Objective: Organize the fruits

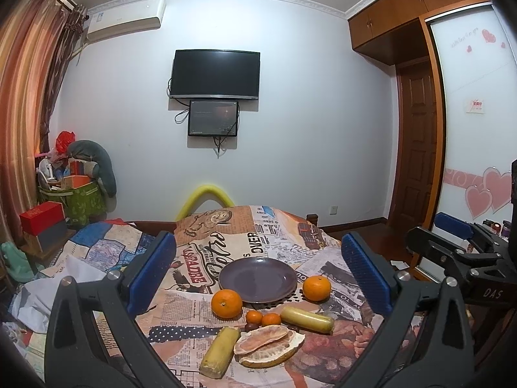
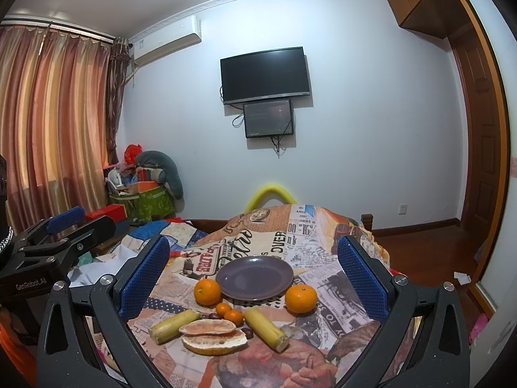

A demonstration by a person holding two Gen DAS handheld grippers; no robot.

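An empty purple plate sits on a newspaper-print cloth. An orange lies left of it and another right of it. Two small tangerines, two yellow sugarcane pieces and pomelo pieces lie in front. My left gripper and right gripper are both open and empty, held above the near edge of the fruit.
The cloth covers a table beside a cluttered bed. A green box of clutter stands at the left wall. A wardrobe and wooden floor are at the right.
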